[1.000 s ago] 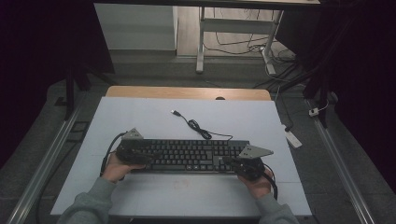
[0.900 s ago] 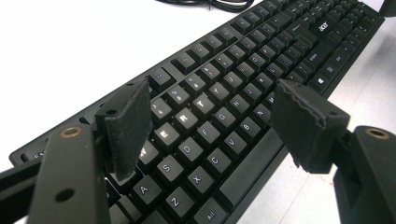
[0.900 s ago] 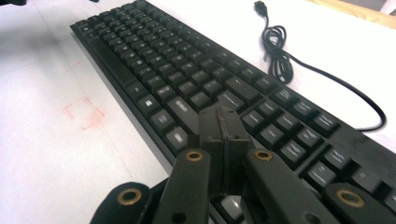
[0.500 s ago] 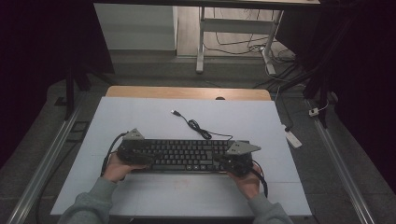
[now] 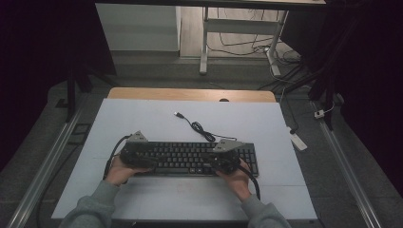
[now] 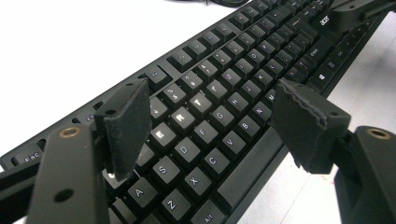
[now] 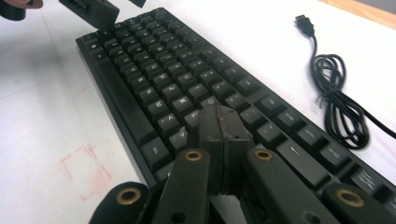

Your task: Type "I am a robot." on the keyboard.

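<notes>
High view: the black keyboard (image 5: 190,158) lies flat on the white table (image 5: 157,123), its long axis running from nine o'clock to three o'clock across my side of the surface, and I have one pair of tongs over each end of it. My left tongs (image 5: 137,154) sit over the nine o'clock end, my right tongs (image 5: 223,159) over the keys somewhat short of the three o'clock end. The keyboard's cable (image 5: 199,128) trails off toward twelve o'clock, loosely coiled, its plug lying free on the table.

Left gripper view: my left tongs (image 6: 219,116) stand spread wide above the letter rows, one pad toward the far edge of the board, the other out over the near edge beside the space bar. Neither pad touches a key, as far as I can tell.

Right gripper view: my right tongs (image 7: 219,140) are pressed together, pinching nothing, with their joined tip low over the key rows; whether it rests on a key I cannot tell. The coiled cable lies at about two o'clock from that tip, well clear of it.

What the coming move turns on, I judge, is that the board lies crosswise to both my hands and directly beneath them. The spread left tongs straddle its short width and are placed to close across it; the closed right tongs are placed only to press down on a key.
</notes>
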`<state>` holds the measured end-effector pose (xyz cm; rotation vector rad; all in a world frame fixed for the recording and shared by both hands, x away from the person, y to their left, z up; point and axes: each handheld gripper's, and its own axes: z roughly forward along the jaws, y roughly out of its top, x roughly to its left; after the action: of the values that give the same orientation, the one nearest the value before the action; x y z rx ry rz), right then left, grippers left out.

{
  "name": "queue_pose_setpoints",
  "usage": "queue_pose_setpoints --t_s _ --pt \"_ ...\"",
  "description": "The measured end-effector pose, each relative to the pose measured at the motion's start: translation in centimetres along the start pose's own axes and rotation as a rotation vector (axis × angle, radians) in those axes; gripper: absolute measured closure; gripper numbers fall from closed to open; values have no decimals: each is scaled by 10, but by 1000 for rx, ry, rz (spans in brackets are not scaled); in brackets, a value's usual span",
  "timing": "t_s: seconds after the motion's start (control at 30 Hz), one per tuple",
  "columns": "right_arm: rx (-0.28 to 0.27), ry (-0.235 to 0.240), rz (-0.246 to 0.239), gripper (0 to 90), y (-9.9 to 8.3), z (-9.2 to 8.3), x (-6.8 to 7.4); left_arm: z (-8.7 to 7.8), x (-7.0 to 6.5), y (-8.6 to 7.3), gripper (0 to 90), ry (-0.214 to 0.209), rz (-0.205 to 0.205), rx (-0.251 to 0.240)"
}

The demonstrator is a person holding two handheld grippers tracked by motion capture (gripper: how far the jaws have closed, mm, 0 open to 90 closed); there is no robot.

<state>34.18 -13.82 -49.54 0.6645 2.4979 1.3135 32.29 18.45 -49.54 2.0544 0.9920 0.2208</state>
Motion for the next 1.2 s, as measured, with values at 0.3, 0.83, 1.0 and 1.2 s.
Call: queue_pose_setpoints --t_s 0.3,0.83,1.0,1.2 --pt "26 -2 1 893 10 22 0 -1 0 0 287 0 0 -2" --pt "75 4 -27 887 20 55 0 -2 1 -1 281 -2 -4 -1" --pt "87 0 -25 892 20 60 -1 -1 1 -1 280 -3 -3 0" --pt "99 -2 -26 894 20 66 -2 -2 1 -1 280 -1 -3 1"
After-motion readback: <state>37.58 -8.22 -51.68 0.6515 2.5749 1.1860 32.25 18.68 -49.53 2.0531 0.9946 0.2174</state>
